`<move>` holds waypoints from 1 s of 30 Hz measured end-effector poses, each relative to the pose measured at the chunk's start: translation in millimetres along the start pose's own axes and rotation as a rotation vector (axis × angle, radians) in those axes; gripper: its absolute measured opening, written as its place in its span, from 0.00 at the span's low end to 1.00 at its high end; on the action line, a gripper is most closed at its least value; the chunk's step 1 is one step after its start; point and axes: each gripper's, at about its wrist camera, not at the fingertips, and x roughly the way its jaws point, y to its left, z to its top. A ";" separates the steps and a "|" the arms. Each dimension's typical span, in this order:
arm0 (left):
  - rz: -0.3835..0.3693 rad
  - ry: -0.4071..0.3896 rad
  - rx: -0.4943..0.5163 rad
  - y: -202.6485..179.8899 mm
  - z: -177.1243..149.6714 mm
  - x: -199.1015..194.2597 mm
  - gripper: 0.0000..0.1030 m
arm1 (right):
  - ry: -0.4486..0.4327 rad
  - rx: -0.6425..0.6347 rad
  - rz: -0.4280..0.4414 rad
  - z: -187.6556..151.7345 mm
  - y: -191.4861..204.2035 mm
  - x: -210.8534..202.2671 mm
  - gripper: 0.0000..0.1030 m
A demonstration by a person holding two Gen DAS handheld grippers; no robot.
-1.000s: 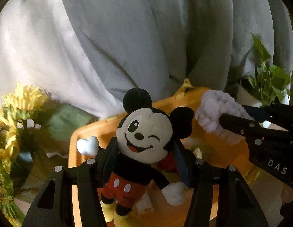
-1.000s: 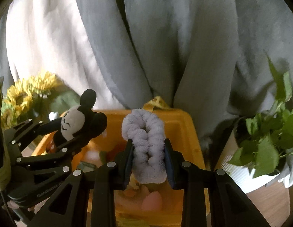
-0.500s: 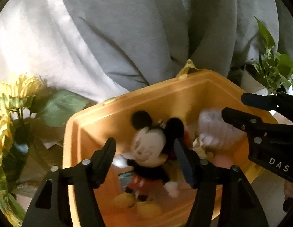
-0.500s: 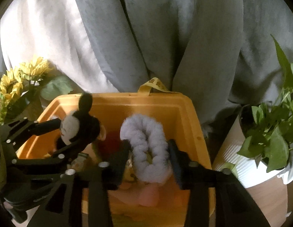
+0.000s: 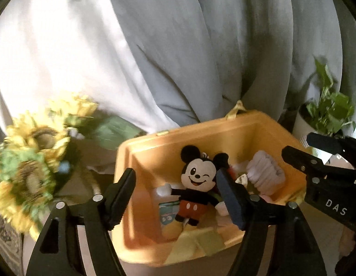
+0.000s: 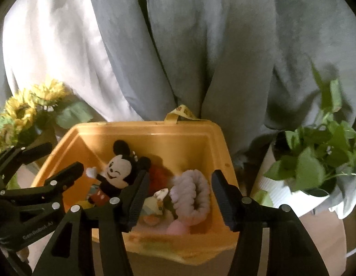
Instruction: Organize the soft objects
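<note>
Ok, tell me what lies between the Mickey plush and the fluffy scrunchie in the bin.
A red soft item and a small patterned plush lie between Mickey plush and scrunchie, clearest in the right wrist view.

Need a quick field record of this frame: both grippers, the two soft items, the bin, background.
left gripper: open, above the bin's near left side, holding nothing
right gripper: open, above the bin's near right side, holding nothing
Mickey plush: lying in the bin, left part, face up and winking
lavender scrunchie: in the bin, right of the plush
orange bin: open top, several other soft items inside, too blurred to name
sunflowers: left of the bin
potted plant: right of the bin, white pot
backdrop: grey curtain
</note>
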 end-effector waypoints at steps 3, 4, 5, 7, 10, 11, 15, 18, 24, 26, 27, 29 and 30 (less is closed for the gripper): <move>0.014 -0.027 -0.022 0.9 -2.1 -21.4 0.72 | -0.036 0.008 -0.005 -1.8 -1.2 -22.2 0.59; 0.024 -0.036 -0.028 0.7 -2.5 -29.4 0.73 | -0.047 0.011 -0.008 -2.3 -1.0 -29.3 0.62; 0.040 -0.051 -0.036 0.8 -4.1 -40.4 0.74 | -0.060 0.014 -0.012 -3.3 -1.4 -37.2 0.63; 0.055 -0.072 -0.047 0.5 -7.8 -58.2 0.77 | -0.084 0.016 -0.015 -6.2 -1.8 -53.8 0.63; 0.059 -0.096 -0.055 0.1 -13.8 -79.4 0.82 | -0.119 0.020 -0.013 -12.8 -2.5 -78.3 0.66; 0.075 -0.107 -0.059 -0.5 -17.4 -89.4 0.83 | -0.128 0.020 -0.013 -14.9 -2.3 -85.0 0.66; 0.101 -0.131 -0.082 -0.6 -27.9 -119.3 0.88 | -0.163 0.017 -0.017 -26.4 -1.9 -113.1 0.69; 0.137 -0.154 -0.096 -0.9 -36.3 -143.4 0.91 | -0.184 0.010 -0.022 -35.2 -0.7 -132.8 0.71; 0.184 -0.192 -0.115 -4.2 -51.1 -187.0 0.98 | -0.232 0.003 -0.036 -50.5 1.4 -170.7 0.78; 0.196 -0.200 -0.124 -4.2 -57.8 -201.3 0.98 | -0.241 0.004 -0.035 -55.1 1.9 -181.7 0.79; 0.198 -0.202 -0.131 -3.5 -60.5 -206.7 0.99 | -0.246 0.006 -0.034 -58.9 3.0 -189.3 0.80; 0.194 -0.205 -0.143 -1.8 -65.7 -216.8 0.99 | -0.250 0.011 -0.035 -64.1 5.5 -198.7 0.80; 0.193 -0.208 -0.148 -1.2 -68.2 -221.3 0.99 | -0.254 0.016 -0.039 -67.4 7.1 -204.0 0.80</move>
